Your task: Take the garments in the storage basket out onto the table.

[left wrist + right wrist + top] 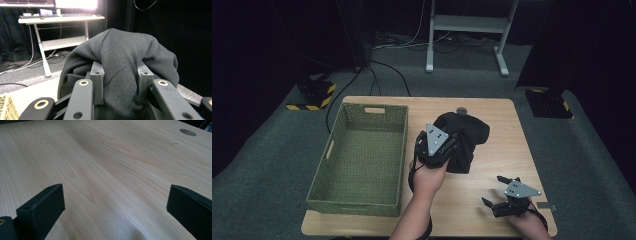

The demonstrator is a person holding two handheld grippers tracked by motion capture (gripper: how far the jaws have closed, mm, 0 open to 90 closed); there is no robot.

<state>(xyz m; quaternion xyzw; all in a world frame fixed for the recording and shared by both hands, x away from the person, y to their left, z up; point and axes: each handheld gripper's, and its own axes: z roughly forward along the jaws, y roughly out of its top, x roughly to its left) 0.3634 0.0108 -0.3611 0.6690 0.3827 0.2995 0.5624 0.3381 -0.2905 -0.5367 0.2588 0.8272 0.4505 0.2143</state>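
While the left gripper (451, 150) sits at the middle of the table (492, 165), its jaws are clamped on a thick fold of a black cloth (464, 137). Seen from the left gripper view, the dotted weave of the cloth (120, 65) bulges up between the two grey pads (97, 82) and spills over both of them, so the fabric is pinched from each side. From above, the cloth is a bunched heap lying just right of a green basket (324, 170), near it but not touching, with the gripper pressed into the heap's near left side. A grey three-cornered plate tops the gripper, and the person's left hand (428, 176) grips it from below.

Nearer the front right corner of the table is the right gripper (502, 191), well apart from the cloth. Its jaws stand wide apart with nothing between them; the right gripper view has bare wood (105, 175) showing in the gap, and a round hole (187, 132) in the tabletop far off at the upper right.

Inside the woven basket nothing can be seen lying. Beyond the table, a white desk frame (467, 35) stands on grey carpet
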